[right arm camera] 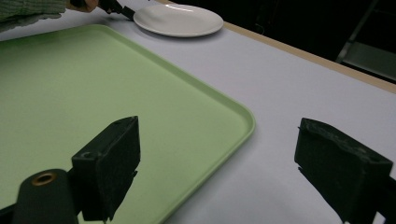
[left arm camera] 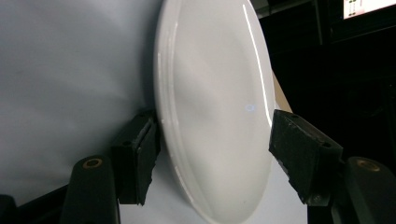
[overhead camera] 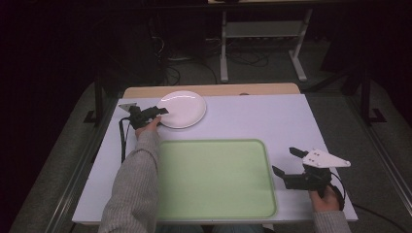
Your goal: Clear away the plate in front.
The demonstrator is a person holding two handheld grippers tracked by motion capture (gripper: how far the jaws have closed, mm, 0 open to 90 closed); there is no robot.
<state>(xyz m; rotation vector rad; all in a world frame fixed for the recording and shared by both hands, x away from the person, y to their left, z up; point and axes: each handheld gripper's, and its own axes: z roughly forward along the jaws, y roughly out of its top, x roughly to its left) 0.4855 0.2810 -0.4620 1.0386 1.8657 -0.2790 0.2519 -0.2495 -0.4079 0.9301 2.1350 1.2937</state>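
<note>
A white plate (overhead camera: 182,109) lies at the back left of the white table top (overhead camera: 272,121). My left gripper (overhead camera: 163,114) reaches its near-left rim, turned on its side. In the left gripper view the plate (left arm camera: 215,107) stands between the jaws of the gripper (left arm camera: 212,140): one pad (left arm camera: 140,154) sits against the rim's outer edge, the other pad (left arm camera: 299,149) hovers over the plate's inner face with a gap. My right gripper (overhead camera: 285,160) rests open at the front right, nothing between its pads (right arm camera: 217,135). The plate (right arm camera: 180,19) also shows far off in the right gripper view.
A large light green tray (overhead camera: 214,179) lies bare at the front middle, its right corner (right arm camera: 243,121) just left of my right gripper. A wooden strip (overhead camera: 214,90) edges the table's far side. Dark floor, cables and a desk frame (overhead camera: 262,34) lie beyond.
</note>
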